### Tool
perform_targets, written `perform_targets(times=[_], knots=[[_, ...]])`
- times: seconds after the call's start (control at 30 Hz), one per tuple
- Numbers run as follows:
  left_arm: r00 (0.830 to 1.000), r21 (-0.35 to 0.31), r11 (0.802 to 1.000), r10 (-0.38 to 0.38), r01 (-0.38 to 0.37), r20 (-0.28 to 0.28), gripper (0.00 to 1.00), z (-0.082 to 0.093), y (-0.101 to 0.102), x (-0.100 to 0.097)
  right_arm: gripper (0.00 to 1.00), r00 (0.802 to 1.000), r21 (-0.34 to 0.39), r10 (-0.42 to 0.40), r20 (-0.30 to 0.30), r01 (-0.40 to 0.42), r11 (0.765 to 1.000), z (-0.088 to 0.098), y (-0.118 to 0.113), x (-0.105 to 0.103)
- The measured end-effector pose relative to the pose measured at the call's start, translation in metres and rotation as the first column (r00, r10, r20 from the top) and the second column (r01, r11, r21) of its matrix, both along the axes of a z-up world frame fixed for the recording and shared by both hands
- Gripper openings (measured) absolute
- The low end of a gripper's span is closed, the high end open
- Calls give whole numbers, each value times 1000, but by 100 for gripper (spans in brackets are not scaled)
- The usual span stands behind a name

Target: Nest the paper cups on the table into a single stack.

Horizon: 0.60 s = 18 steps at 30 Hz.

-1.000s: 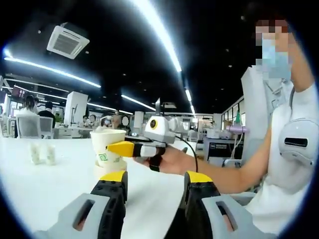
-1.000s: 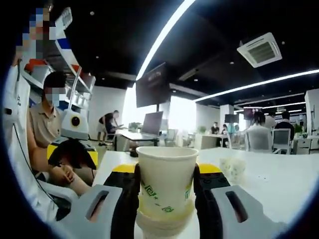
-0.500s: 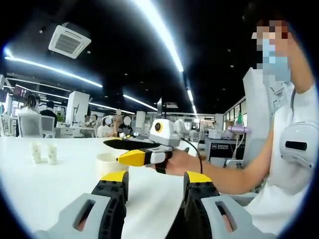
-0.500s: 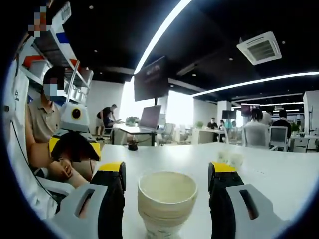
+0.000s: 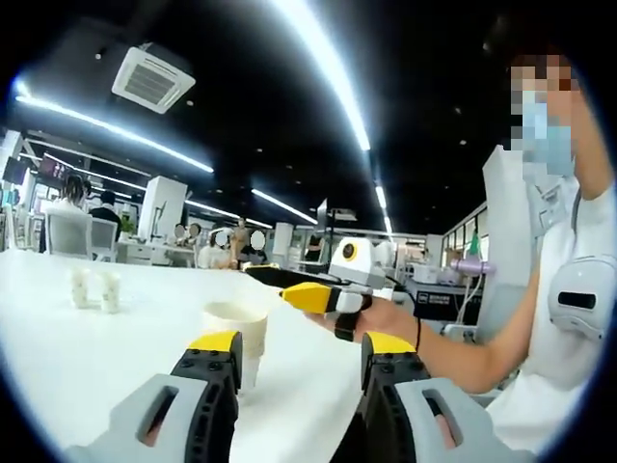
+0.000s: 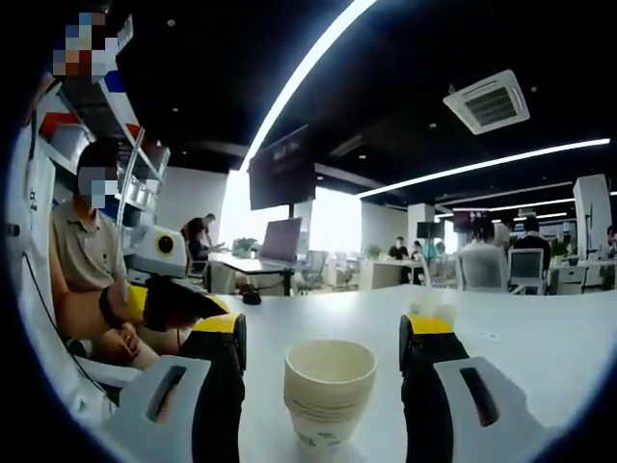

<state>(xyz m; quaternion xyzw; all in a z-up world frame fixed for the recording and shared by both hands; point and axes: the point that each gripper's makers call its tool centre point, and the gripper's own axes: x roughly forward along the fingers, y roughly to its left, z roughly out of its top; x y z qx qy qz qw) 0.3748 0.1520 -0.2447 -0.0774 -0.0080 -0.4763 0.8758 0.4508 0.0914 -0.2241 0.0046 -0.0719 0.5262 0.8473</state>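
Cups nested into one stack [image 6: 330,394] are standing upright on the white table [image 6: 540,347], seen in the right gripper view at about 6 o'clock, between that view's own two jaws. The right gripper [image 6: 323,333] is holding its jaws spread wide, with clear white table showing on either side of the stack, so it is gripping nothing and touching nothing. The stack's rim is sitting lower than the yellow jaw tips.

In the left gripper view the same stack [image 5: 238,333] is sitting just past the left-hand jaw tip, at about 7 o'clock from the centre, partly hidden behind that jaw. The left gripper [image 5: 302,344] is also holding its jaws parted and empty, the gap between them looking out over the near table edge toward the person's lap. The right gripper [image 5: 310,292] is reaching in from 3 o'clock in this view, held in a hand [image 5: 381,320], its yellow and black jaws pointing toward 9 o'clock above and just beyond the stack, apart from it.

Two small pale cups [image 5: 94,289] are standing side by side far out on the table at 9 o'clock, well apart from the stack, with a broad bare stretch of tabletop between. In the right gripper view, a small pale object [image 6: 431,307] is sitting just above the right-hand jaw tip; it is too blurred to tell more.

The table edge is running close beside the person, who is sitting at 3 o'clock in the left gripper view.
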Motion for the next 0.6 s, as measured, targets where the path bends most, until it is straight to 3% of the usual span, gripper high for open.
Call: perform_targets(times=[0.33,0.6], knots=[[996,-16,996,83,-82,21,57,9,23,28,65,1000,29,-10,13,10,1000,7,-6,-19],[989,-13,990,139,-139,58,57,21,35,38,62,1000,39,-25,2,25,999,6,-15,-27]])
